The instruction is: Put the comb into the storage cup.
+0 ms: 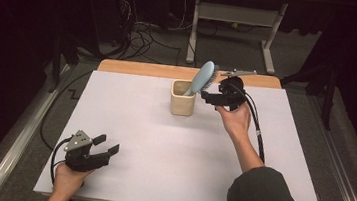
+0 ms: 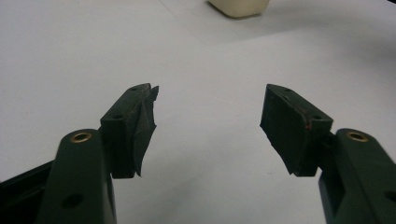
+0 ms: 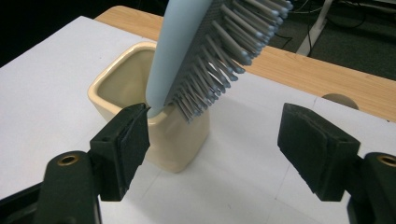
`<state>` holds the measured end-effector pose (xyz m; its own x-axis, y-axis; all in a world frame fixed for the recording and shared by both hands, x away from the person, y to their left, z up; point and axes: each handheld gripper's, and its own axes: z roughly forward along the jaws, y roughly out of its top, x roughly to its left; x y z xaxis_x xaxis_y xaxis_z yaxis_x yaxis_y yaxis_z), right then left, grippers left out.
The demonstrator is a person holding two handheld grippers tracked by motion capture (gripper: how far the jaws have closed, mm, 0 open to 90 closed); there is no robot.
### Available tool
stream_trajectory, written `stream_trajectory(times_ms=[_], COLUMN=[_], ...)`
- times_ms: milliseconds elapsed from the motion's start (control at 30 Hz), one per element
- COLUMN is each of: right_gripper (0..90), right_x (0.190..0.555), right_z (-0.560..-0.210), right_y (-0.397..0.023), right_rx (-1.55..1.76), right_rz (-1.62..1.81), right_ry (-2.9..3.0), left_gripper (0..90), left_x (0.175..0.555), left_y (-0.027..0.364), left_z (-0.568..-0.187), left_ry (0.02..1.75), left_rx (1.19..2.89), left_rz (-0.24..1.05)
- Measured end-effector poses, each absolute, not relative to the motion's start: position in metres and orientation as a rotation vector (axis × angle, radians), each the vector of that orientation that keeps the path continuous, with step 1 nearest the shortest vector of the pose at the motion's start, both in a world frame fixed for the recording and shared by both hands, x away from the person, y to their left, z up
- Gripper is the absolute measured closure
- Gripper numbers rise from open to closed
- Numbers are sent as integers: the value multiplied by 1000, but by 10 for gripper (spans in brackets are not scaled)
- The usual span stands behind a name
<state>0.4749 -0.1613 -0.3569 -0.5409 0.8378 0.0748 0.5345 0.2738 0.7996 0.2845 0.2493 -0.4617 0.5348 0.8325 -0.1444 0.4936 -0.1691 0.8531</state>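
Brush point(image 1: 202, 78) and cup point(image 1: 183, 98) are sitting together near the far edge of the table point(image 1: 129, 120). The cup is cream and square, and it is standing upright on the white sheet that is covering the table. The brush is light blue with grey bristles. Its handle end is sitting down inside the cup, and its head is leaning out over the cup's rim, up and to the right in the high view. In the right gripper view, the brush point(image 3: 187, 51) is tilting across the top of the cup point(image 3: 140, 93), with its bristles pointing down toward the table.

The right gripper point(image 1: 218, 98) is hanging just to the right of the cup, with a hand holding it from behind. Its jaws are standing wide apart and are gripping nothing. In the right gripper view, the right gripper point(image 3: 212, 135) is looking at the cup up close. One jaw is sitting right in front of the cup's near wall, and the other jaw is well off to the side of the cup. I cannot tell if the near jaw is touching the cup.

The left gripper point(image 1: 105, 143) is resting well away from the cup, near the front left part of the table. Its jaws are spread open too, with only bare white table between them.
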Motion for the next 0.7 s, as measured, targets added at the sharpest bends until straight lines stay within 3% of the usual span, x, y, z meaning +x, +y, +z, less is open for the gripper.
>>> stream_trajectory(times_ms=[700], right_gripper=[261], right_x=[462], right_z=[-357], right_y=[-178], right_rx=[1238], right_rz=[1204], right_ry=[2178], left_gripper=[356], left_x=[285], left_y=[250], left_z=[-462], left_ry=[1102], left_rx=[1817], left_rz=[450])
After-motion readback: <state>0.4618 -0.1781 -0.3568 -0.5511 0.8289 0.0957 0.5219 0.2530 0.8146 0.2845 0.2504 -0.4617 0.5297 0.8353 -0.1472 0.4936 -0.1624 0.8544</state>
